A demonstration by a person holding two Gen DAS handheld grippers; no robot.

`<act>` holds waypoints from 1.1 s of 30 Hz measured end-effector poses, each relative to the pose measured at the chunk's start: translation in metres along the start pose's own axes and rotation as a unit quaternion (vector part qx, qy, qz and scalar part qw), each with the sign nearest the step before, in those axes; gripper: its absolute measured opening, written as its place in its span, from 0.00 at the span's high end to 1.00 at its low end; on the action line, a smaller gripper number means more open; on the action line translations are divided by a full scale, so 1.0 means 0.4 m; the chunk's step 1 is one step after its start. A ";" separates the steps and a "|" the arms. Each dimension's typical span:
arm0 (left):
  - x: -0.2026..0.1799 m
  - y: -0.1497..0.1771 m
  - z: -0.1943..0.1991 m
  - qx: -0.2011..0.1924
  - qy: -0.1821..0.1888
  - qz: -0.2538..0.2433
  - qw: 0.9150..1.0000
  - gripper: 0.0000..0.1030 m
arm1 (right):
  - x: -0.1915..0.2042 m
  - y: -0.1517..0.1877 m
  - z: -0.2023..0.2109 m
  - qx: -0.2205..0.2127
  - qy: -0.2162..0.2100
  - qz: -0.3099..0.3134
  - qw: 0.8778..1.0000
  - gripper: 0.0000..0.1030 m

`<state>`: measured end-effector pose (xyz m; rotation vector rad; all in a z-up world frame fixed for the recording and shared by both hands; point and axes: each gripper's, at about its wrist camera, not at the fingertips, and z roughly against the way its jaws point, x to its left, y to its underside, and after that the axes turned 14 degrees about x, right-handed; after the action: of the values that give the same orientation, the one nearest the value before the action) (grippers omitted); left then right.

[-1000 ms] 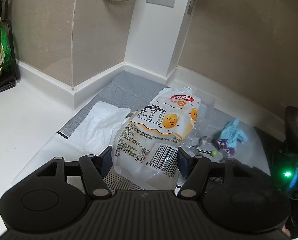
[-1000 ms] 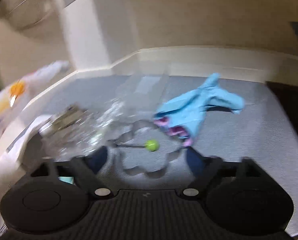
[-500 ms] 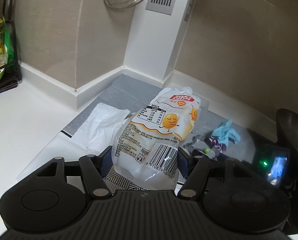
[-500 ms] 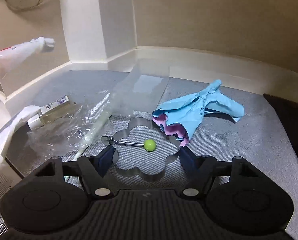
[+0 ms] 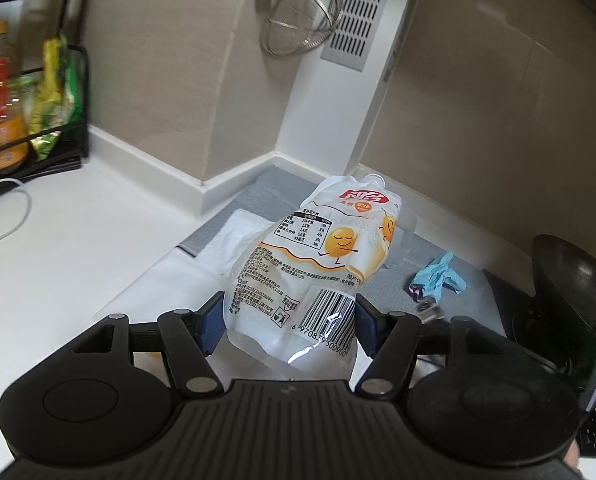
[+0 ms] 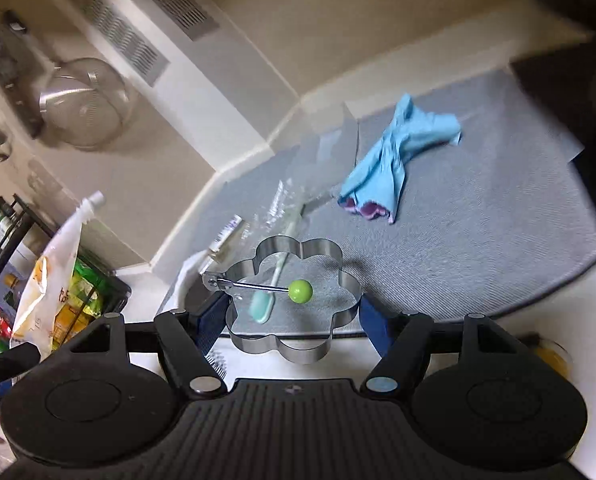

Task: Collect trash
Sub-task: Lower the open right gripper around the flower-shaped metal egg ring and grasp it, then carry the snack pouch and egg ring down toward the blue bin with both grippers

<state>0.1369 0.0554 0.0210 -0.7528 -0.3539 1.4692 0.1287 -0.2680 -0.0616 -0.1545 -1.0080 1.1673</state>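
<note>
Lifted off the grey mat [image 6: 478,216] since a moment ago: flower-shaped metal ring [image 6: 293,300], now raised and tilted with the right view rolled to one side. Pinched across its width between the blue pads [image 6: 372,322] of the right gripper [image 6: 293,316], jaws clamped on its scalloped rim, thin wire handle with green ball [image 6: 301,290] lying across the opening. Seen through the ring: a pale teal spoon-like stick [image 6: 267,294] among clear crinkled plastic wrap [image 6: 281,208] on the mat beyond, beside a small labelled bottle [image 6: 225,238]. Farther back on the mat, well apart from the ring, a crumpled blue glove [image 6: 398,156] with a purple inner cuff.

Also carried back from the corner since the earlier frame: white spouted pouch [image 5: 314,272] printed with a smiling yellow egg and a barcode, squeezed at its lower end between the pads of the left gripper [image 5: 289,322], spout end pointing away and upward. Behind it, a white paper towel [image 5: 237,240] at the mat's near edge and the white counter [image 5: 57,260]. On the wall above, a wire strainer [image 5: 302,20] hanging next to a vent grille [image 5: 358,12]. At far left, a black rack [image 5: 53,136] with bottles and green packets; at far right, a dark pan [image 5: 566,276].
</note>
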 end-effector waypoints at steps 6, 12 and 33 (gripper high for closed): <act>0.046 0.099 0.105 -0.012 0.000 0.002 1.000 0.32 | 0.076 0.080 0.101 -0.039 0.038 0.058 0.997 0.28; 0.067 0.206 0.185 -0.021 0.003 -0.001 1.000 0.32 | 0.122 0.172 0.212 -0.051 0.028 0.099 0.993 0.28; 0.139 0.605 0.264 0.026 -0.039 -0.002 0.999 0.32 | 0.130 0.560 0.331 0.080 0.008 0.187 0.979 0.28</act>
<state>-0.1088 0.1179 -0.0709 -0.6536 -0.3757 1.5012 -0.1201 -0.1786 -0.0851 -0.2323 -0.8888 1.5825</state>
